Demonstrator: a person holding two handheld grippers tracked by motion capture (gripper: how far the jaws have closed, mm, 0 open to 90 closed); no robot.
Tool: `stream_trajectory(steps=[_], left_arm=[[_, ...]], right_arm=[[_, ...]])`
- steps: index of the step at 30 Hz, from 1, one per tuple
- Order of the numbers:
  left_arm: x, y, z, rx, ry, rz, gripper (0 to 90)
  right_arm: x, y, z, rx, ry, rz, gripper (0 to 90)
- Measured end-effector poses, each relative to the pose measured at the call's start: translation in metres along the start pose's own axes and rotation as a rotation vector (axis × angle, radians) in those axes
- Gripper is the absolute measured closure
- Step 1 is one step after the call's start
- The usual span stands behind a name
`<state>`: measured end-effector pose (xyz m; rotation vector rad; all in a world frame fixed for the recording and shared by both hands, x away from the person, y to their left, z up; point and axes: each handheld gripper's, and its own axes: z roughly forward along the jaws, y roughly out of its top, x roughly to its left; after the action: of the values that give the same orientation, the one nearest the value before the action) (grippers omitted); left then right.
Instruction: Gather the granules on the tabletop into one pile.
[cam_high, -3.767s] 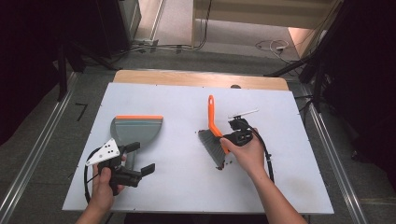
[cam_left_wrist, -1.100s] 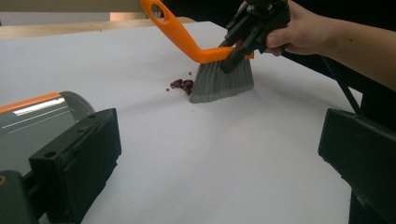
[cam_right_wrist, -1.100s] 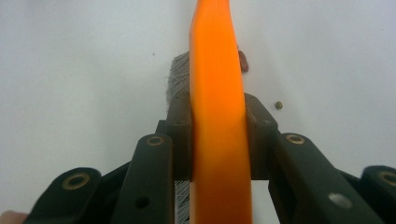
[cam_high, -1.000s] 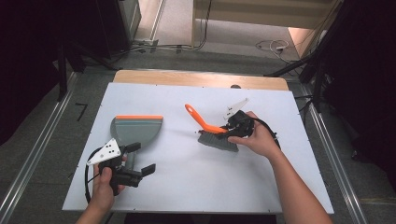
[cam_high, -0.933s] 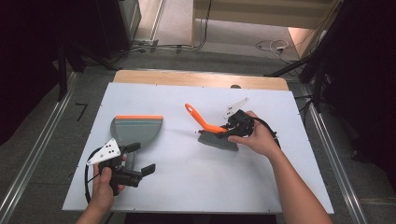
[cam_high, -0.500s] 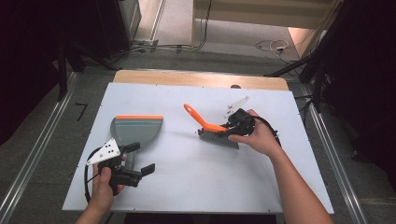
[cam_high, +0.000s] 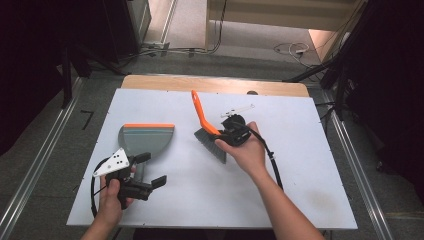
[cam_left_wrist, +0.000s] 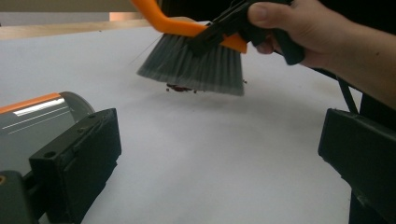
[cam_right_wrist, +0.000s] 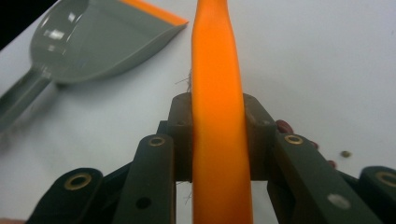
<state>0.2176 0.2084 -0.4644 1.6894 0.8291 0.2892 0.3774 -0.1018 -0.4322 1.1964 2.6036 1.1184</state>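
In your right gripper view, the brush handle runs off both the top and bottom edges, and its bristles sit hidden below the right tongs. The dustpan there loses its handle at the left edge. A few dark bits beside the jaws are too small to identify. In your left gripper view, the debris under the bristles is mostly covered, and the dustpan is cut by the left edge.
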Motion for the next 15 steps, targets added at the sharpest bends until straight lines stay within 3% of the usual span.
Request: stream_trajectory(steps=[3, 6, 7, 15], left_arm=[[0.0, 0.0, -0.001, -0.002, -0.003, 0.001, 0.2], [0.0, 0.0, -0.001, -0.005, -0.004, -0.001, 0.3], [0.0, 0.0, -0.002, -0.005, -0.003, 0.0, 0.2], [0.0, 0.0, -0.001, -0.001, -0.003, 0.001, 0.3]], right_arm=[[-0.001, -0.001, 0.018, -0.013, -0.015, 0.12, 68.3], [-0.005, -0.004, 0.031, -0.003, -0.094, 0.169, 68.3], [-0.007, -0.006, 0.032, -0.012, -0.116, 0.182, 68.1], [-0.033, -0.023, 0.016, -0.011, -0.147, 0.28, 67.5]])
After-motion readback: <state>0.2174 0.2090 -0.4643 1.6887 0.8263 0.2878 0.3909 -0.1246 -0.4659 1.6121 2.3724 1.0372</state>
